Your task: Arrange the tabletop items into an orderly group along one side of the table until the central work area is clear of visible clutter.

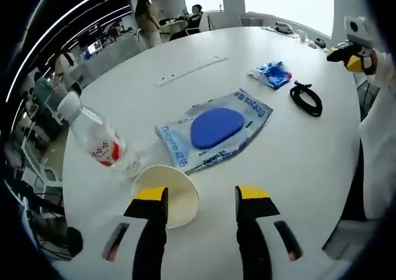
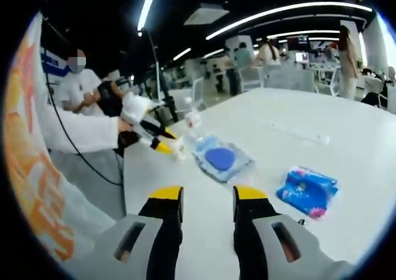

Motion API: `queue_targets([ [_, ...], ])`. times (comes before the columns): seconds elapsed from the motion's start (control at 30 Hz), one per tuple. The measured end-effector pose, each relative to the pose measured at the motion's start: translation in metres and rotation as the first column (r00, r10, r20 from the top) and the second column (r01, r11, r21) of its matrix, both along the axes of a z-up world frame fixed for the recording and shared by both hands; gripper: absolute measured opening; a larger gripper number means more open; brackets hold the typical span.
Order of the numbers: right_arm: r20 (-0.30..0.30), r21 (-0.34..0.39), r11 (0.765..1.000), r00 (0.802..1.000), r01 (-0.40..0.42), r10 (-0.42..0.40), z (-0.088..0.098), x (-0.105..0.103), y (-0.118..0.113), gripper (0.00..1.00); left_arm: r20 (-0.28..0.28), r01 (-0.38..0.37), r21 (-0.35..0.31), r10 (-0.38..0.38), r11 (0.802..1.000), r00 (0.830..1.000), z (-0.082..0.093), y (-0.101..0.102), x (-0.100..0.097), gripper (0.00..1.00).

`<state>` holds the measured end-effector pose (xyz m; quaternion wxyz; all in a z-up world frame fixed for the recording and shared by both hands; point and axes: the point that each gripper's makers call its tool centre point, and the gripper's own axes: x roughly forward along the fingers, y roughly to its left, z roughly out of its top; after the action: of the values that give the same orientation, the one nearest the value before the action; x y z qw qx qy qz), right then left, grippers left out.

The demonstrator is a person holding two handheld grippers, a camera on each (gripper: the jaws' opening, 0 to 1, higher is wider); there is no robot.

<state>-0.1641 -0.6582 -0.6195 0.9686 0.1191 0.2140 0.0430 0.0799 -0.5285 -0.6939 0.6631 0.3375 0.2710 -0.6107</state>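
Observation:
My left gripper (image 1: 201, 196) is open low over the white table (image 1: 297, 162). Its left jaw overlaps a paper cup (image 1: 176, 196) lying on its side. A plastic bottle (image 1: 102, 144) with a red label lies just left of the cup. Beyond them a blue round pad in a clear printed bag (image 1: 213, 128) lies flat. Farther off are a blue tissue packet (image 1: 271, 74) and a coiled black cable (image 1: 306, 98). My right gripper (image 2: 207, 199) is open above bare table, with the tissue packet (image 2: 307, 191) to its right and the bagged pad (image 2: 221, 159) ahead.
A white power strip (image 1: 192, 69) lies toward the far side. The right gripper (image 1: 352, 51) hangs at the table's right edge. A white-sleeved arm holds the left gripper (image 2: 158, 145) near the bottle (image 2: 193, 120). People and desks stand beyond the table.

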Motion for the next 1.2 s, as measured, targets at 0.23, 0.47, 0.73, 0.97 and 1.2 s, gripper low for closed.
queue_targets([
  [0.23,-0.026,0.089,0.995,0.999,0.04,-0.037,-0.004,0.005,-0.002,0.37,-0.067,-0.127,-0.11,0.12,0.986,0.99,0.022,-0.002,0.005,0.68],
  [0.47,-0.038,0.149,0.987,0.998,0.062,-0.057,-0.007,0.011,-0.002,0.49,-0.093,-0.278,-0.134,0.267,0.951,0.959,0.03,0.004,0.022,0.98],
  [0.73,-0.055,0.161,0.986,0.998,0.048,-0.039,-0.011,0.017,0.003,0.5,-0.098,-0.293,-0.161,0.28,0.943,0.955,0.036,0.001,0.024,0.98],
  [0.97,-0.071,0.167,0.985,0.997,0.042,-0.031,-0.017,0.017,0.003,0.49,-0.106,-0.285,-0.162,0.27,0.945,0.957,0.036,-0.008,0.025,0.95],
  [1.2,-0.085,0.189,0.98,0.995,0.07,-0.055,-0.021,0.019,-0.002,0.46,-0.154,-0.329,-0.186,0.304,0.926,0.94,0.043,-0.027,0.026,0.83],
])
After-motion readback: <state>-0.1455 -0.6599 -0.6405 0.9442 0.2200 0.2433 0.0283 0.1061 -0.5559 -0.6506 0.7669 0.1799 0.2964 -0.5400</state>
